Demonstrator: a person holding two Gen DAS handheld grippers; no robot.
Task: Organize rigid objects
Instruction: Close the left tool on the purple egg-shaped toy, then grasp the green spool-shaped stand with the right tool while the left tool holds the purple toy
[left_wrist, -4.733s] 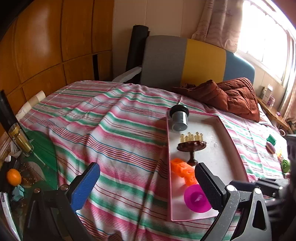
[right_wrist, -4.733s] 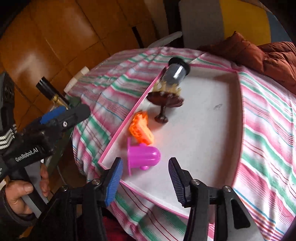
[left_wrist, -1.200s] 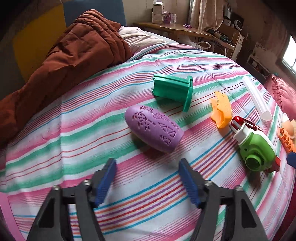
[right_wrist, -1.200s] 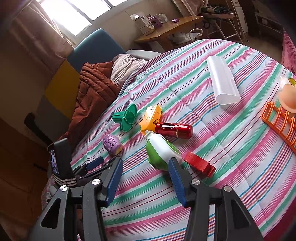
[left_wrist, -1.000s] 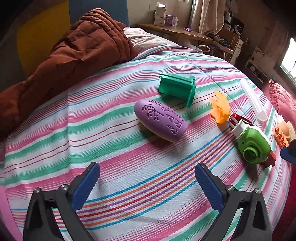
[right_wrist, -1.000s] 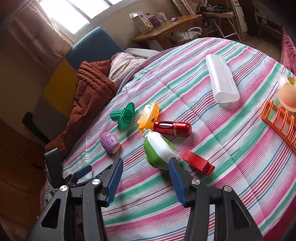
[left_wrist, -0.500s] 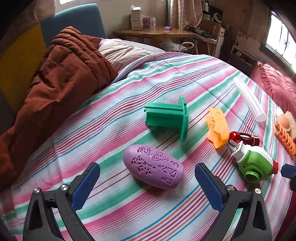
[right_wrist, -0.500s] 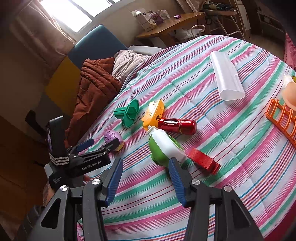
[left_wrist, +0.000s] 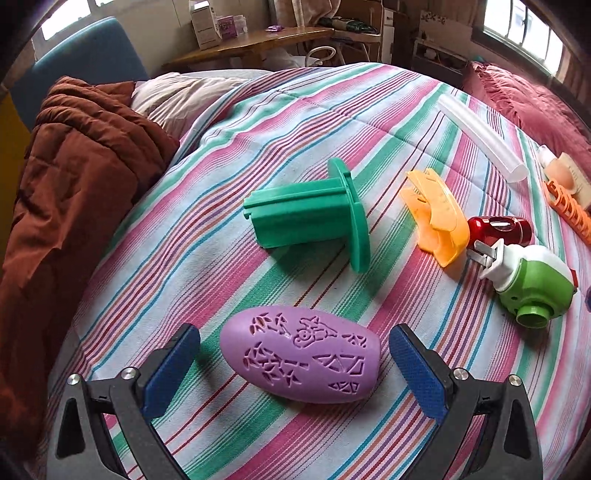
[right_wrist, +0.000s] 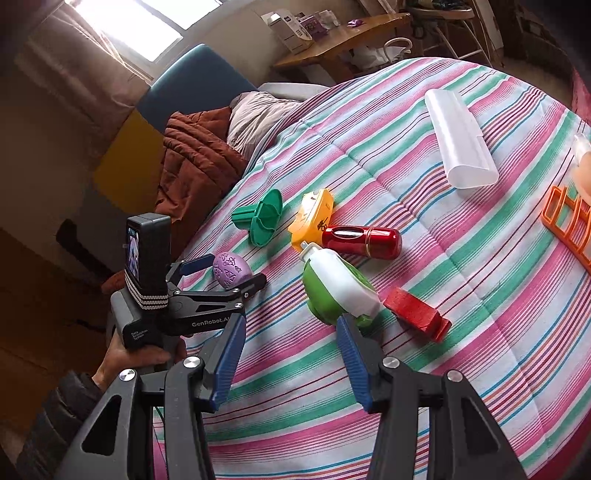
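A purple egg-shaped piece with cut-out patterns (left_wrist: 301, 363) lies on the striped bedspread. My left gripper (left_wrist: 293, 363) is open with a blue pad on each side of it, not touching. It also shows in the right wrist view (right_wrist: 232, 269) between the left gripper's fingers (right_wrist: 221, 273). My right gripper (right_wrist: 290, 354) is open and empty, just short of a green and white gadget (right_wrist: 338, 286). A green flanged piece (left_wrist: 310, 218), an orange clip (left_wrist: 437, 218) and a red cylinder (left_wrist: 498, 229) lie beyond.
A clear plastic case (right_wrist: 460, 140), a red block (right_wrist: 417, 314) and an orange rack (right_wrist: 570, 221) lie on the bedspread to the right. A brown quilt (left_wrist: 66, 177) is heaped on the left. A wooden desk (left_wrist: 258, 40) stands behind the bed.
My left gripper has moved forward and down, so the purple piece now sits between its open fingers. The right gripper has barely moved.
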